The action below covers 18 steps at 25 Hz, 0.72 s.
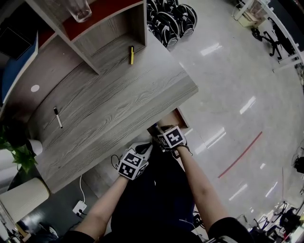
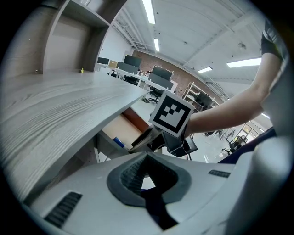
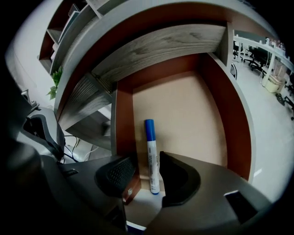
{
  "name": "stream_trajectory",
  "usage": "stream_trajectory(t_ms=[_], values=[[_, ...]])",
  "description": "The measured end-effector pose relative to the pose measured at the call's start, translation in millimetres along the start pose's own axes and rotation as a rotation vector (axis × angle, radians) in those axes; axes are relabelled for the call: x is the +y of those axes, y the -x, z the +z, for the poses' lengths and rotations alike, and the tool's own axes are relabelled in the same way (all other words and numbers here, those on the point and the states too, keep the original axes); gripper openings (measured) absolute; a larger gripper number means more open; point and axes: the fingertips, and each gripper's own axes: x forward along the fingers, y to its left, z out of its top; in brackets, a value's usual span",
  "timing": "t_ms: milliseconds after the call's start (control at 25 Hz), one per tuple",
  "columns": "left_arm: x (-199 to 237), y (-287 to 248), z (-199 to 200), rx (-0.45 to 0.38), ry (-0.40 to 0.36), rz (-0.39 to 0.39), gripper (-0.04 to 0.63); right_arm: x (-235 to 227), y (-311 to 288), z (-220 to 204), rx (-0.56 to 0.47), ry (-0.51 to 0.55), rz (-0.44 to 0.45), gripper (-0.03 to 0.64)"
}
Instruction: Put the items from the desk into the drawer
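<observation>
1. Head view, far left: a green plant stands at the edge of the grey wood-grain tabletop.

2. A black-capped marker lies flat on the left part of the tabletop, well apart from everything else on it.

3. Further right, at the back, a shelf unit stands on the tabletop. A yellow marker lies in its open lower bay, and a clear glass stands on its red top.

4. My left gripper is in front of the tabletop's near edge and below it, over my lap. In the left gripper view its fingers are together at the tips, with nothing between them. They touch nothing.

5. My right gripper is just to the right of the left one. It points steeply down into the open drawer, which is pulled out from under the tabletop's near right corner.

6. In the right gripper view the right fingers stand well apart. A blue-capped marker lies flat on the drawer's beige floor. It runs along the red-brown left wall, with the blue cap pointing away from me. Its near end shows in the gap between the 2 fingers, but neither pad presses on it, so it is not gripped.

7. I see nothing else in the part of the drawer that shows.

8. Right of the drawer there is glossy pale floor.
</observation>
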Motion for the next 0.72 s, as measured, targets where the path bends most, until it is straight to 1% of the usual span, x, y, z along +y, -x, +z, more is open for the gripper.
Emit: stream_trajectory(t_ms=[120, 200, 400, 520, 640, 680, 720], values=[[-1, 4, 8, -0.016, 0.001, 0.008, 0.008, 1, 13, 4, -0.033, -0.003, 0.016, 0.144], [-2, 7, 16, -0.031, 0.009, 0.015, 0.008, 0, 28, 8, -0.060, -0.005, 0.007, 0.146], [-12, 17, 48, -0.095, 0.011, -0.005, 0.008, 6, 68, 10, -0.108, -0.050, 0.020, 0.147], [-18, 23, 69, -0.135, 0.010, -0.001, 0.008, 11, 99, 21, -0.177, -0.031, 0.007, 0.142], [-20, 32, 90, -0.179, 0.016, 0.020, 0.008, 19, 129, 35, -0.276, -0.035, 0.013, 0.128], [-19, 35, 97, -0.199, 0.020, 0.033, 0.008, 20, 139, 41, -0.314, -0.041, 0.008, 0.093], [-17, 39, 103, -0.220, 0.026, 0.047, 0.008, 21, 149, 48, -0.352, -0.041, -0.001, 0.039]])
